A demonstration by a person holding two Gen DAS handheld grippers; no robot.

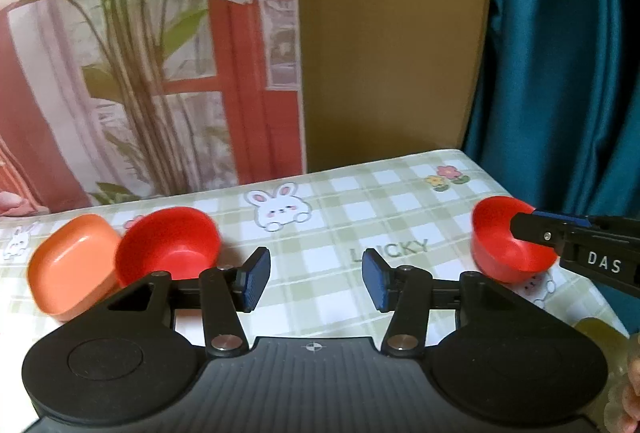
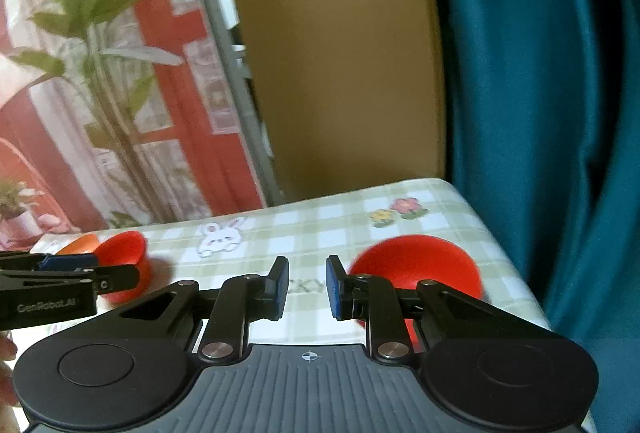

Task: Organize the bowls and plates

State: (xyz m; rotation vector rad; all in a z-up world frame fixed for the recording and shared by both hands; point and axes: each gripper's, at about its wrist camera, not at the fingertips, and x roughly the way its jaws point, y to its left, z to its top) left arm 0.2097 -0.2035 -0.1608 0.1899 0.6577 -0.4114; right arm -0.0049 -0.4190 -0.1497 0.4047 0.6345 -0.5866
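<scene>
Two red bowls and an orange square dish stand on a green-checked tablecloth. In the left wrist view, one red bowl (image 1: 170,245) touches the orange dish (image 1: 70,267) at the left, just left of my open, empty left gripper (image 1: 316,279). The other red bowl (image 1: 508,239) sits at the right, with my right gripper's fingers (image 1: 536,229) over its rim. In the right wrist view, my right gripper (image 2: 307,287) is open and empty; that bowl (image 2: 416,265) lies right of its right finger. The left bowl (image 2: 126,259) and my left gripper's finger (image 2: 68,265) show at the left.
The table (image 1: 360,193) has a rabbit and flower print. Its back edge meets a printed curtain with plants (image 1: 140,53) and a tan wall (image 1: 392,33). A teal curtain (image 1: 568,73) hangs by the table's right edge.
</scene>
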